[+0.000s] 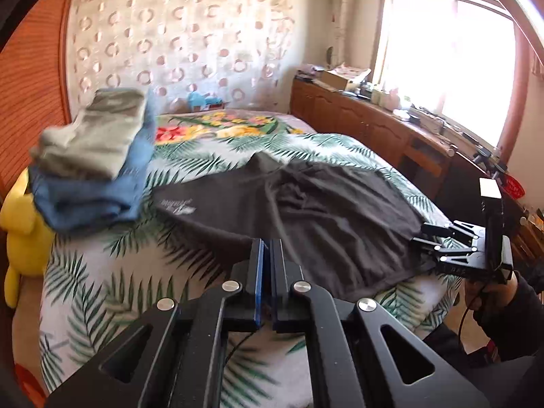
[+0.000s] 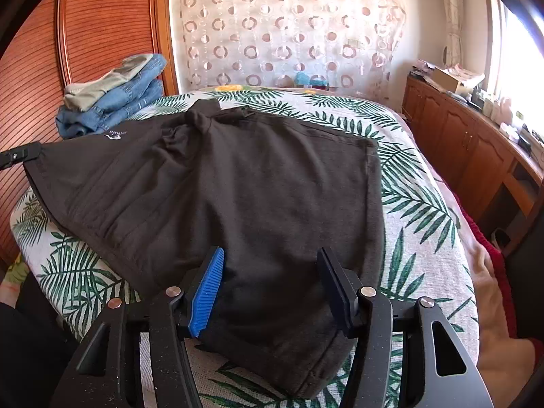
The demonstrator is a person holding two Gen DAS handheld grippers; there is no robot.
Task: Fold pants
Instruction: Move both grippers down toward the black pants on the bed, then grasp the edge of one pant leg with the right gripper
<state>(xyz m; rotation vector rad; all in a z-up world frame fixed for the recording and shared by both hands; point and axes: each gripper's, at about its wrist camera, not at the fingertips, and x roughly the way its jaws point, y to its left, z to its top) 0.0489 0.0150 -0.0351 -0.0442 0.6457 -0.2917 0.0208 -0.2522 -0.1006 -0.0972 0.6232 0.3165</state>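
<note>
Dark brown-black pants [image 2: 238,204] lie spread on the leaf-print bedspread [image 2: 418,224], with a small white logo near one edge. In the left wrist view the pants [image 1: 323,210] lie ahead. My left gripper [image 1: 267,248] is shut on the pants' near edge; its tip also shows in the right wrist view [image 2: 23,154], pinching the cloth's corner and holding it taut. My right gripper [image 2: 272,265] is open, its jaws wide apart over the near end of the pants, with cloth between them. It also shows in the left wrist view [image 1: 431,238] at the pants' right edge.
A stack of folded jeans and a grey garment [image 2: 112,102] sits at the bed's far left, by the wooden headboard [image 2: 30,78]. A yellow plush toy [image 1: 20,224] leans at the bed's left. A wooden cabinet [image 2: 476,142] runs along the right, under the window.
</note>
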